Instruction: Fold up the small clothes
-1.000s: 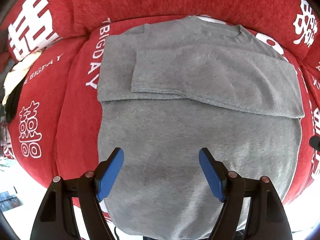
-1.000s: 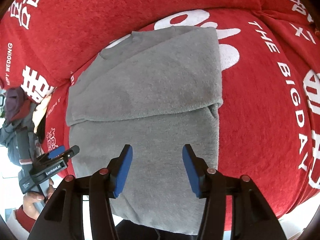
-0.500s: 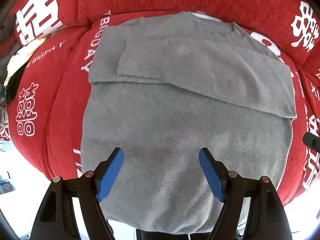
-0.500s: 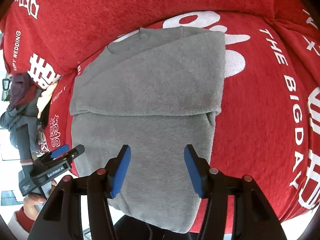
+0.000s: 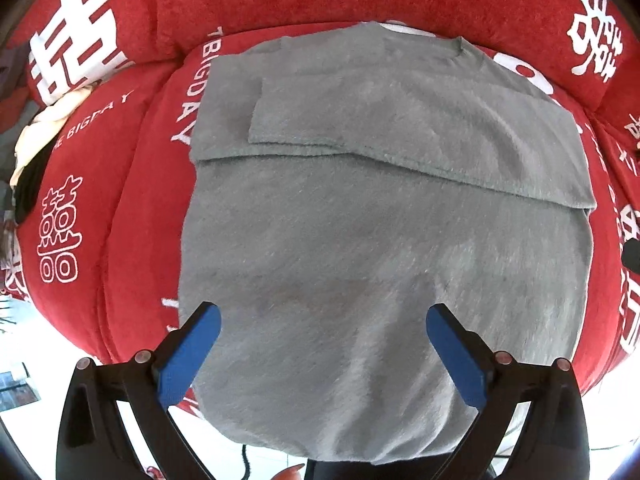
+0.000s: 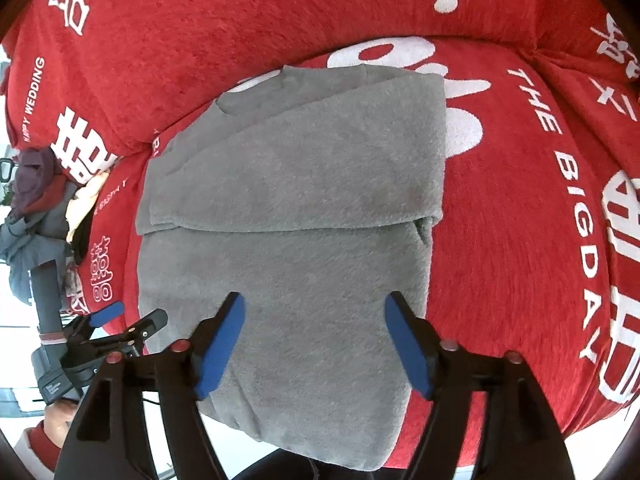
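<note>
A grey fuzzy sweater (image 5: 360,240) lies flat on a red sofa seat (image 5: 132,240), collar toward the backrest, both sleeves folded across its chest. Its hem hangs over the seat's front edge. My left gripper (image 5: 320,328) is open and empty, hovering over the lower part of the sweater. My right gripper (image 6: 316,320) is open and empty over the sweater's (image 6: 288,208) lower right part. The left gripper also shows in the right wrist view (image 6: 116,324) at the sweater's left hem.
The sofa has a red backrest (image 6: 240,20) with white lettering behind the sweater. A pile of other clothes (image 6: 36,200) lies at the sofa's left end; it also shows in the left wrist view (image 5: 36,140). The floor lies beyond the seat's front edge.
Both grippers stayed open. Both views shifted slightly, with the sweater's hem edge now more in sight below the fingers. The sweater itself has not moved.
</note>
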Demonstrator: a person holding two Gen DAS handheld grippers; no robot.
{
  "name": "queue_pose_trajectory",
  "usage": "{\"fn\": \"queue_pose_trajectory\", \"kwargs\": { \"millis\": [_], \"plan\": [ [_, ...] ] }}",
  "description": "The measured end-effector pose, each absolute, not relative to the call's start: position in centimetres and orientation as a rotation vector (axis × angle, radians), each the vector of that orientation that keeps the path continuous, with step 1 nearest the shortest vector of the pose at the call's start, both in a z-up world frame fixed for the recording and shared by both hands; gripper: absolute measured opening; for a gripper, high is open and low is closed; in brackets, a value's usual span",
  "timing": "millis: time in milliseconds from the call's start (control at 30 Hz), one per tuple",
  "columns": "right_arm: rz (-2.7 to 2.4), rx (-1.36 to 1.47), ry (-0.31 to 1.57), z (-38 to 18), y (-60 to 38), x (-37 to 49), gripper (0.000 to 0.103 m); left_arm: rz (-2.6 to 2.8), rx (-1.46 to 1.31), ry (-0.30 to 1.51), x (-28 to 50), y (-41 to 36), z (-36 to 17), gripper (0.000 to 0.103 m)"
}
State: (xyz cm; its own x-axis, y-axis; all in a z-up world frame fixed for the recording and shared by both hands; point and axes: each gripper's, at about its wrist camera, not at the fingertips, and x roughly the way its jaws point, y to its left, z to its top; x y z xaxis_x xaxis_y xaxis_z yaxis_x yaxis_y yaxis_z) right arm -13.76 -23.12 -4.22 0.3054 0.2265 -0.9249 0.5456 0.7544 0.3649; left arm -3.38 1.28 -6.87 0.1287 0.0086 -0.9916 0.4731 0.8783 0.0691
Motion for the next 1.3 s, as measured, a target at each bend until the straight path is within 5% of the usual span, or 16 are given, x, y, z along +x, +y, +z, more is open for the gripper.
{"fn": "queue_pose_trajectory", "kwargs": {
  "millis": [533,1300],
  "plan": [
    [-0.339,0.54,1.371,-3.2,-17.5,-13.9,0.088,-0.343,0.26,1.484,-5.0,9.6,-6.8,0.103],
    [-0.398,0.509,1.357,-1.9,-13.9,-17.2,0.088,-0.428,0.286,1.436,-7.1,12.0,-6.0,0.103]
  ]
}}
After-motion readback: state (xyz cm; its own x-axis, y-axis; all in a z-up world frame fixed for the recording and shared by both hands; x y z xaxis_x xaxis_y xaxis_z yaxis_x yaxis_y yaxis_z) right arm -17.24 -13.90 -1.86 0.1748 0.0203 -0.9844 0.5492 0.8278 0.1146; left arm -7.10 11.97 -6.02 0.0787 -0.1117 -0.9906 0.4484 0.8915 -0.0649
